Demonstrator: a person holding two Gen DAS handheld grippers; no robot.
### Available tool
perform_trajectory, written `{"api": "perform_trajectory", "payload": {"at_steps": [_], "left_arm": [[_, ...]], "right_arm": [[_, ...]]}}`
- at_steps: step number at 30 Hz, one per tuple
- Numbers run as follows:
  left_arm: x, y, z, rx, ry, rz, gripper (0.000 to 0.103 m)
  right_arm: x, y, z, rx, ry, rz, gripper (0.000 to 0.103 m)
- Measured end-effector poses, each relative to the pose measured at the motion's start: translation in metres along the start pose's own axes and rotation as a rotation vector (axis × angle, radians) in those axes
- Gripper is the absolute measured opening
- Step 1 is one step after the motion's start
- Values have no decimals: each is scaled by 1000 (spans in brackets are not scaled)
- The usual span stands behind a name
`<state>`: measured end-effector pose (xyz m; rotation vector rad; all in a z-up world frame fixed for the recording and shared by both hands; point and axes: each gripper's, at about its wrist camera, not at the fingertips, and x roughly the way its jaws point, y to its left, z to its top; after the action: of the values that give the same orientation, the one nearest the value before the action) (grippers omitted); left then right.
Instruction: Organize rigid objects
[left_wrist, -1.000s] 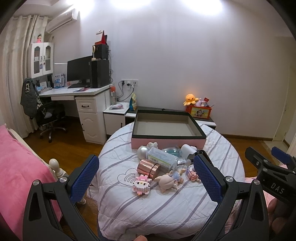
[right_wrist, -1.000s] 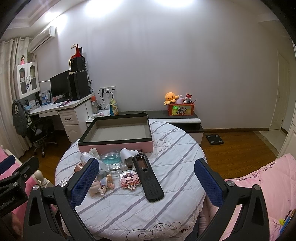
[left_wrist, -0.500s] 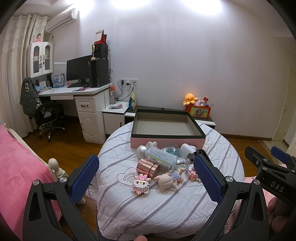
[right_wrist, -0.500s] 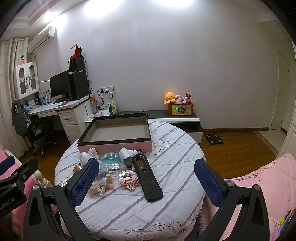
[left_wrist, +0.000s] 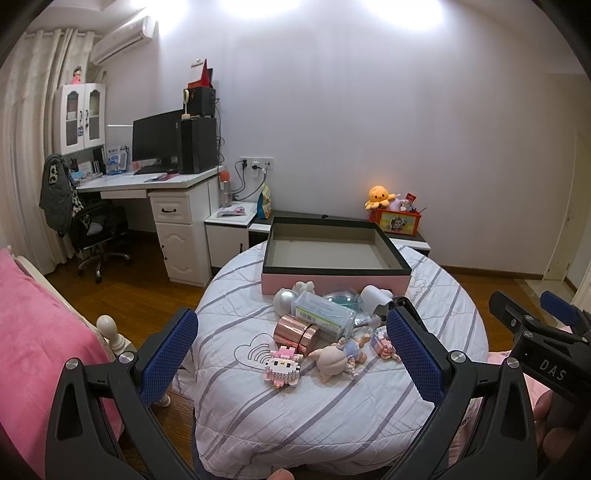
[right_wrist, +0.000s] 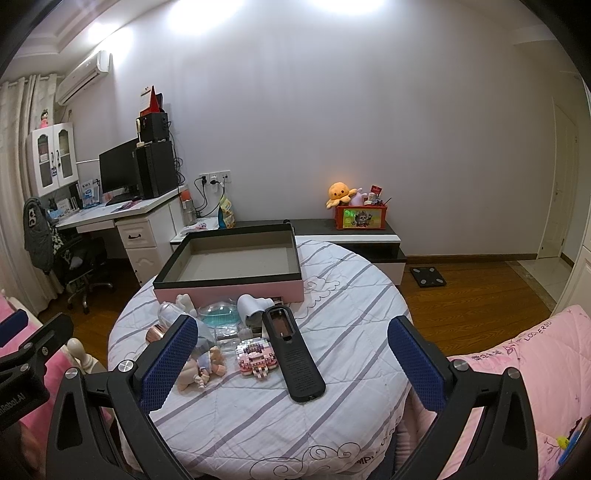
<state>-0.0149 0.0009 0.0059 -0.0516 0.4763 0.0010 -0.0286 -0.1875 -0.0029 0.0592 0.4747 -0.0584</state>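
A pile of small objects lies on a round table with a striped cloth (left_wrist: 295, 406) (right_wrist: 351, 295). In the left wrist view I see a pink block-built cat (left_wrist: 282, 365), a doll (left_wrist: 338, 360), a rose-gold can (left_wrist: 297, 332), a clear box (left_wrist: 323, 310) and a silver ball (left_wrist: 284, 298). In the right wrist view I see a long black device (right_wrist: 293, 354), a pink block figure (right_wrist: 256, 357), the doll (right_wrist: 199, 365) and a white cup (right_wrist: 253, 306). An empty pink box with a dark rim (left_wrist: 334, 254) (right_wrist: 232, 264) stands behind them. My left gripper (left_wrist: 291, 354) and right gripper (right_wrist: 291, 362) are open, empty, above the table's near edge.
A pink bed (left_wrist: 33, 339) is at the left and pink bedding (right_wrist: 524, 369) at the right. A white desk (left_wrist: 155, 192) with a monitor and a chair stands at the back left. A low cabinet (right_wrist: 354, 236) carries a red box and an orange plush.
Both views have shifted slightly; the table and its objects sit a touch differently in frame. Both grippers stay open and empty. No object has moved.
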Motion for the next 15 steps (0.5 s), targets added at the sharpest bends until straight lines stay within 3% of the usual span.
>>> {"api": "perform_trajectory", "payload": {"at_steps": [15], "left_arm": [[0,-1,-1,2,3,1,103]], "right_arm": [[0,-2,0,0,-8,-3,103]]}}
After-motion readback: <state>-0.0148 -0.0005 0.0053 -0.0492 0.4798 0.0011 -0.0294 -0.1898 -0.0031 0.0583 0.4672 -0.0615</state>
